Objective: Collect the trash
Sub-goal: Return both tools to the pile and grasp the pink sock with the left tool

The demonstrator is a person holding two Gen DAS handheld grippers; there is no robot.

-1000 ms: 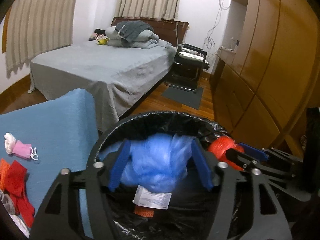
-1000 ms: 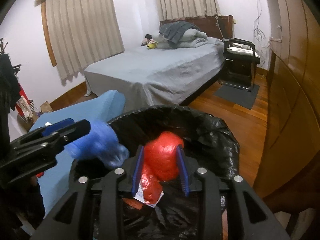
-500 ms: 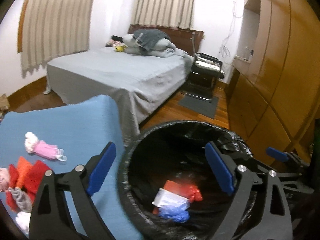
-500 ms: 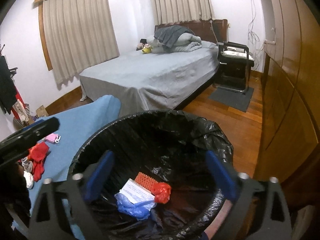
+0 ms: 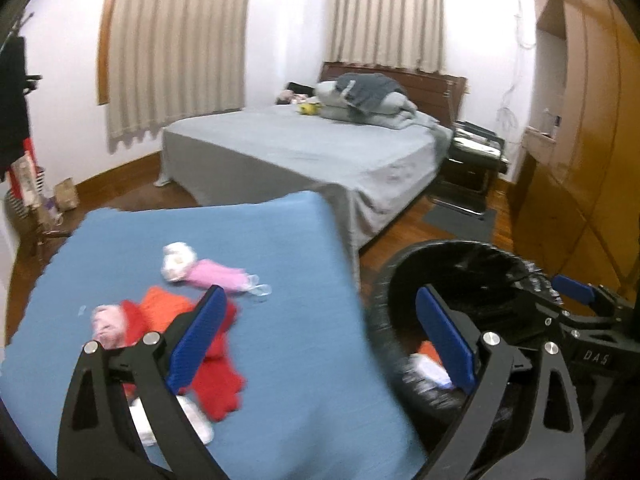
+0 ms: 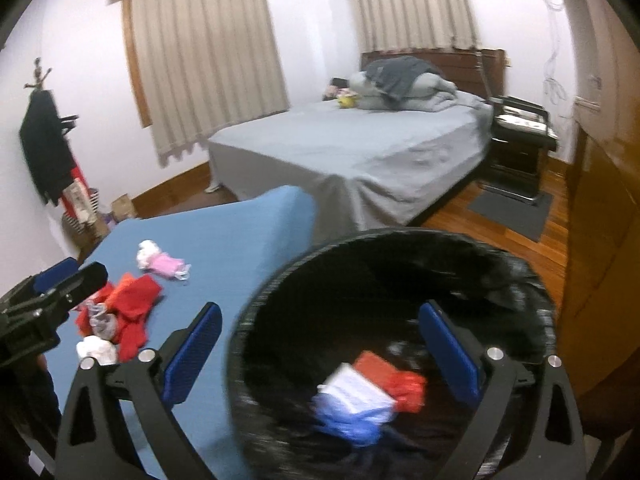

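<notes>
A bin with a black liner (image 6: 520, 280) stands right of the blue-covered table (image 5: 280, 248); it also shows in the left wrist view (image 5: 460, 256). Inside lie a blue bag (image 6: 352, 420), a red bag (image 6: 404, 388) and a white packet (image 6: 352, 392). On the table lie red scraps (image 5: 216, 368), a pink mask (image 5: 216, 274), white wads (image 5: 178, 258) and a pink wad (image 5: 106, 322). My left gripper (image 5: 320, 340) is open and empty, over the table's right edge. My right gripper (image 6: 320, 354) is open and empty, over the bin's left rim.
A bed with a grey sheet (image 5: 320, 152) stands behind the table. A black side stand (image 5: 472, 164) and a dark mat (image 5: 460, 216) are beside it. Wooden wardrobes (image 5: 580, 140) line the right wall. A coat rack (image 6: 44, 140) stands at the left.
Both grippers opened and dropped the blue and red bags into the bin. Both then swung left, so the table and its scraps now show.
</notes>
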